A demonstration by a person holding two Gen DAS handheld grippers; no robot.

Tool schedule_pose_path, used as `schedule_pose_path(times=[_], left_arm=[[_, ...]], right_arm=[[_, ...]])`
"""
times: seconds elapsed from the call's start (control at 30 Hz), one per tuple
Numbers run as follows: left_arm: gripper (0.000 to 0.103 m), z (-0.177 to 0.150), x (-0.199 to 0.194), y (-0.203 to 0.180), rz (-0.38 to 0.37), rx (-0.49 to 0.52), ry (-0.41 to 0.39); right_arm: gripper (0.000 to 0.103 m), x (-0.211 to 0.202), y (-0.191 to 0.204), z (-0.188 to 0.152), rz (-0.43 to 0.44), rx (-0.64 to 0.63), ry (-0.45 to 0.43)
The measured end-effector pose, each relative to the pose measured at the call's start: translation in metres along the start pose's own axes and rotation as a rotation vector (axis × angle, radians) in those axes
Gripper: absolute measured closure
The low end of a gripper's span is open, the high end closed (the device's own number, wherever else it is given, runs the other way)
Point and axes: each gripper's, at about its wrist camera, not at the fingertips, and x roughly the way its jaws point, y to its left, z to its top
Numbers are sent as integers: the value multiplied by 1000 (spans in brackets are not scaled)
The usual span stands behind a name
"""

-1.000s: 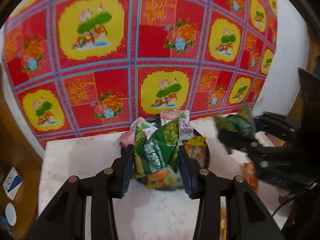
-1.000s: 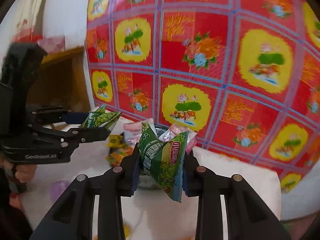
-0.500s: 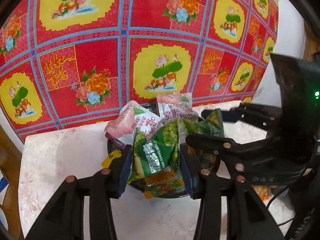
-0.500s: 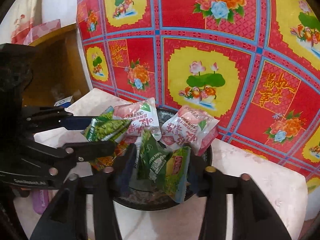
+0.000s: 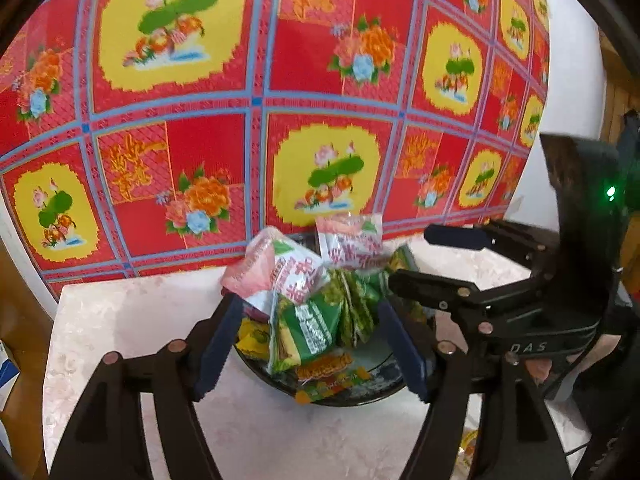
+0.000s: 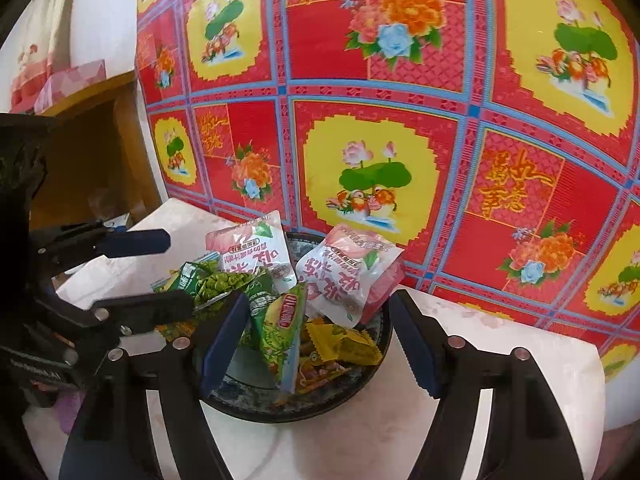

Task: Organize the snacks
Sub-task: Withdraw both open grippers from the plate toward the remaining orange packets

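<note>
Both grippers poised over dark bowl (image 5: 362, 394) of snacks on pale marbled counter (image 5: 132, 320), set against red-and-yellow floral cloth (image 5: 256, 100). Left gripper (image 5: 316, 344): jaws just opened wide, blue pads clear on either side of green packet (image 5: 310, 330); packet resting in bowl on the heap, no pad contact. Right gripper (image 6: 316, 344): jaws likewise just opened, second green packet (image 6: 280, 328) standing tilted in bowl between the pads, nearer the left pad, contact there not resolvable. Two pink-and-white packets (image 6: 352, 276) leaning at back of bowl, nearest the cloth. Yellow packet (image 6: 344, 344) lying low in bowl toward right. More green packets (image 6: 216, 284) at left side of heap. Each gripper visible in the other's view, jaws apart, tips over bowl rim. Wooden shelf (image 6: 92, 152) beyond counter at left.
</note>
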Motion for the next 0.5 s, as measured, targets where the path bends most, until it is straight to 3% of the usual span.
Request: schedule_pose_path(times=[0.27,0.5], left_arm=[[25,1,7,-2,-2,15,42],[25,7,-8,3,-5,-2,25]], right_arm=[[26,-7,-1,-1,56,26,8],[26,-20,4,5,58,28,-14]])
